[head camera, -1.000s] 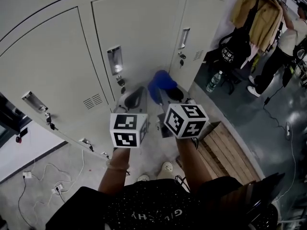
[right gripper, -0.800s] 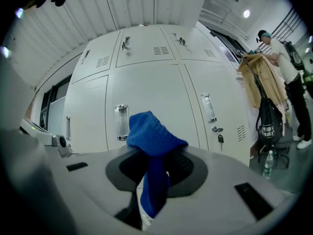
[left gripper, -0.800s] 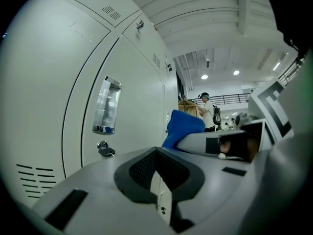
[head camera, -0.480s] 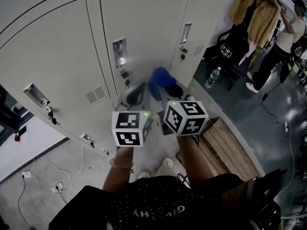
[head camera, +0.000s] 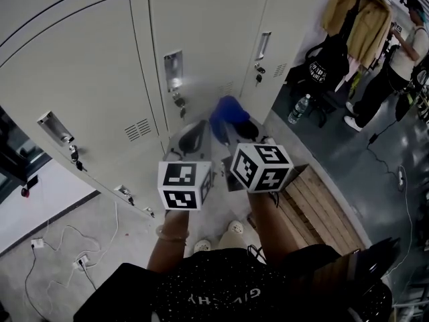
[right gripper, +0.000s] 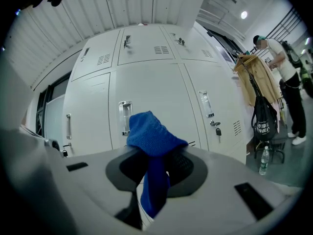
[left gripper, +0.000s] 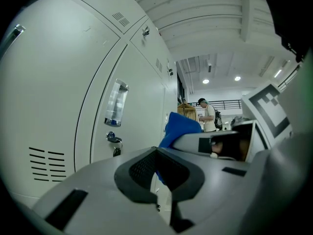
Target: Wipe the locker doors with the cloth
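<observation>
A blue cloth (head camera: 226,111) is pinched in my right gripper (head camera: 233,129), which is shut on it; the cloth bunches above the jaws and hangs down between them (right gripper: 154,136). It is held up in front of the lower part of the middle locker door (head camera: 204,32), right of that door's handle recess (head camera: 173,71) and key lock; whether it touches the door I cannot tell. My left gripper (head camera: 193,130) is just left of it, jaws shut with nothing between them (left gripper: 157,154). The cream door fills the right gripper view (right gripper: 146,89).
More cream locker doors stand left (head camera: 74,66) and right (head camera: 285,32), each with a handle and keys. A wooden bench (head camera: 315,213) lies at the right by my feet. Beyond it are a water bottle (head camera: 295,111), a black bag (head camera: 328,62), hanging coats (head camera: 362,19) and a person (head camera: 399,52). Cables (head camera: 74,247) trail on the floor at left.
The head view has drifted, so the lockers sit a little further right in it. Both grippers stay about where they were, with the cloth still in the right jaws.
</observation>
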The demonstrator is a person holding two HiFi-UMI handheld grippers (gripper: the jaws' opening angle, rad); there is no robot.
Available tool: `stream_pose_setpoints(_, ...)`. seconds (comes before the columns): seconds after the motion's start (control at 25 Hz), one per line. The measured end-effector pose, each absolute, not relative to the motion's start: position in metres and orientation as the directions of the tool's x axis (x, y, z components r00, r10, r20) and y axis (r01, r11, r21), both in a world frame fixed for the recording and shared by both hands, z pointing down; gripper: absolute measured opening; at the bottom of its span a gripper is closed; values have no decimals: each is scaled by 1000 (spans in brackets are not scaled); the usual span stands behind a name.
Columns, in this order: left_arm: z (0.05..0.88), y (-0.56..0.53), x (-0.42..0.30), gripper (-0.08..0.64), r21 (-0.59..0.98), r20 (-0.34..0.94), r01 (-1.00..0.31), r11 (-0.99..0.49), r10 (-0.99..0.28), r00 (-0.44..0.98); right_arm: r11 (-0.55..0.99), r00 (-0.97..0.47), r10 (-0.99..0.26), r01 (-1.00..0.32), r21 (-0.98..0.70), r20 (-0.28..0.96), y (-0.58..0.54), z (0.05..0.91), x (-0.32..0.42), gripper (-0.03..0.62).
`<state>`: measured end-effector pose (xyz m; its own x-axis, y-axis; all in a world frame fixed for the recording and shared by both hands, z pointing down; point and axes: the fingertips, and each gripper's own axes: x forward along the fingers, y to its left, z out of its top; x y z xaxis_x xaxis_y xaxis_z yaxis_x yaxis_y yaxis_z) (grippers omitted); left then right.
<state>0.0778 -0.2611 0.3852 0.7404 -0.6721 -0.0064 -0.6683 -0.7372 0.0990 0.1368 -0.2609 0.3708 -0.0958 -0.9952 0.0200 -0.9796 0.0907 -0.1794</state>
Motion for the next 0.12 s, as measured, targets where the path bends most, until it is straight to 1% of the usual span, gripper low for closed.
stream_pose_setpoints(0.12,387,-259,79,6,99,-4,-663,-743,-666,746,93,-97,-995,-981,-172,16,-258,370,134,95)
